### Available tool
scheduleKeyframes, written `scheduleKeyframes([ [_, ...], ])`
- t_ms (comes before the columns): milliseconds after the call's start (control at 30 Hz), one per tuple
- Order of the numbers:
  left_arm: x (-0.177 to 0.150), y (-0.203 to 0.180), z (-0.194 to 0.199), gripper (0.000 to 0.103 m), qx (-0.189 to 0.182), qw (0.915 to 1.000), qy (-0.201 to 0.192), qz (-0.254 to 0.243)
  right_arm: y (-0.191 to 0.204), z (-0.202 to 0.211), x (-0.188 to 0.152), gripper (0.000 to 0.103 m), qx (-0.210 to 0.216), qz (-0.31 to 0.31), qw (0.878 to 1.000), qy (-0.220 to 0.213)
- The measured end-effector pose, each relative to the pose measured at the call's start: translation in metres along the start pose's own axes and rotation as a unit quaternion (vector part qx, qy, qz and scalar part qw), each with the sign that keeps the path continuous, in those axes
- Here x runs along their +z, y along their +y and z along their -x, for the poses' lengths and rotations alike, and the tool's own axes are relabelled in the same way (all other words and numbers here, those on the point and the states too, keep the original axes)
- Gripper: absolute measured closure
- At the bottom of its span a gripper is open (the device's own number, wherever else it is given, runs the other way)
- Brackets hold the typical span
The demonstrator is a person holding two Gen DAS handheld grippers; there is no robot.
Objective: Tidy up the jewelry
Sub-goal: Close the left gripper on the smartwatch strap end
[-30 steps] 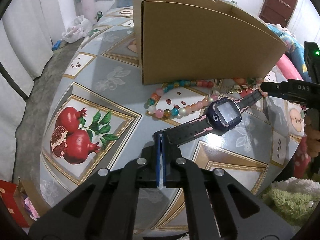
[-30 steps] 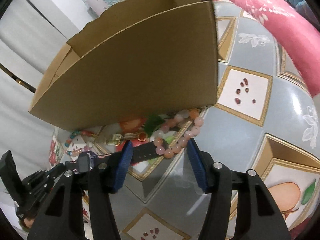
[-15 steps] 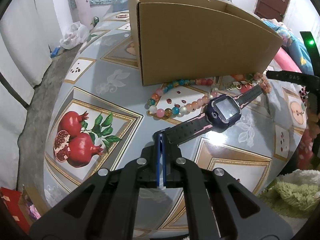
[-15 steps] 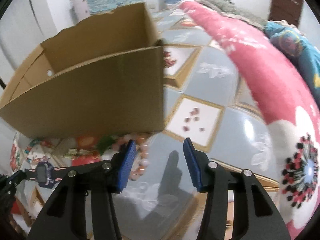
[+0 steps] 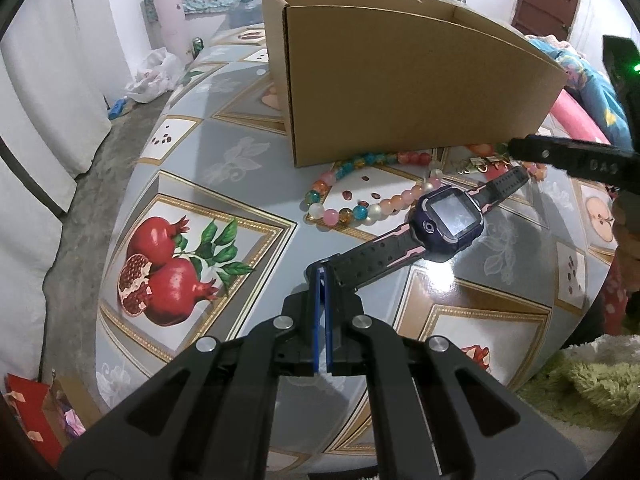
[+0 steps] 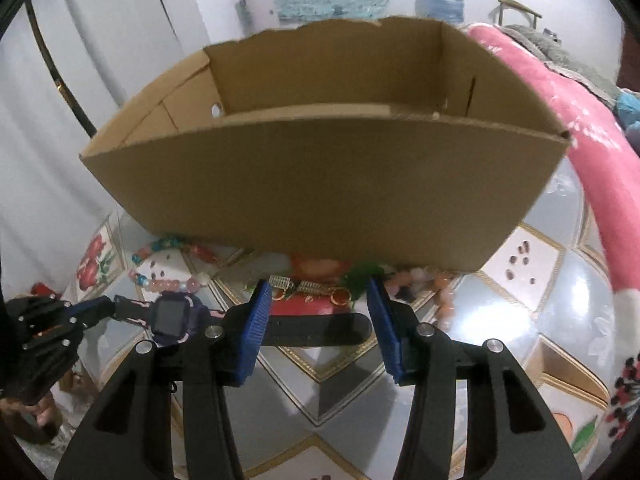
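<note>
My left gripper is shut on the strap end of a dark purple smartwatch, which stretches right over the table. The watch also shows in the right wrist view. My right gripper is open, its blue pads either side of the watch's other strap; I cannot tell if they touch it. An open cardboard box stands just behind. A multicoloured bead bracelet, gold earrings and rings and a pink bead bracelet lie along the box's front.
The table has a glossy fruit-print cover. A pink flowered blanket lies to the right of the box. The table's left edge drops to a concrete floor.
The right gripper swung away to the right, then came back low in front of the box, around the watch's free strap. The left gripper stayed shut on the watch strap.
</note>
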State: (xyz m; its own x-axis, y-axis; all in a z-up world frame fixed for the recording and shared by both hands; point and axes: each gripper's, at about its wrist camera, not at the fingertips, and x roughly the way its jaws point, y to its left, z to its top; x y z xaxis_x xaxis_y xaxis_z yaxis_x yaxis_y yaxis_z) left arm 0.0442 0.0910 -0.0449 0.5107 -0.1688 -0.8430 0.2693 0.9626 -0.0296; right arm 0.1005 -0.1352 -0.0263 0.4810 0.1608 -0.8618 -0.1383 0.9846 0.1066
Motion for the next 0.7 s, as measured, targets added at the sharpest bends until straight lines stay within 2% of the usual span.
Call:
scheduleKeyframes([
  [100, -0.002, 0.000, 0.001, 0.102, -0.001, 1.0000, -0.005, -0.001, -0.007, -0.012, -0.008, 0.054, 0.013, -0.014, 0.999, 0.031],
  [200, -0.004, 0.002, 0.003, 0.102, -0.010, 0.9999, -0.006, 0.000, 0.000, -0.007, -0.017, 0.055, -0.002, 0.007, 0.999, 0.031],
  [300, -0.005, 0.009, 0.003, 0.101, -0.035, 0.9991, -0.006, 0.022, 0.009, -0.005, -0.023, 0.055, -0.018, 0.023, 0.999, 0.031],
  [367, -0.005, 0.017, 0.002, 0.092, -0.061, 0.9968, -0.002, 0.051, 0.014, -0.005, -0.026, 0.055, -0.030, 0.037, 0.998, 0.029],
  [400, -0.004, 0.021, 0.001, 0.082, -0.079, 0.9946, 0.002, 0.068, 0.015, -0.005, -0.027, 0.055, -0.035, 0.042, 0.998, 0.027],
  [433, -0.005, 0.023, 0.000, 0.077, -0.087, 0.9931, 0.005, 0.078, 0.016, -0.005, -0.028, 0.055, -0.039, 0.045, 0.998, 0.026],
  [567, -0.002, 0.029, -0.004, 0.068, -0.115, 0.9873, 0.011, 0.109, 0.018, -0.006, -0.030, 0.055, -0.043, 0.048, 0.998, 0.025],
  [700, 0.001, 0.029, -0.005, 0.062, -0.125, 0.9844, 0.012, 0.124, 0.018, -0.005, -0.030, 0.055, -0.042, 0.049, 0.998, 0.024],
])
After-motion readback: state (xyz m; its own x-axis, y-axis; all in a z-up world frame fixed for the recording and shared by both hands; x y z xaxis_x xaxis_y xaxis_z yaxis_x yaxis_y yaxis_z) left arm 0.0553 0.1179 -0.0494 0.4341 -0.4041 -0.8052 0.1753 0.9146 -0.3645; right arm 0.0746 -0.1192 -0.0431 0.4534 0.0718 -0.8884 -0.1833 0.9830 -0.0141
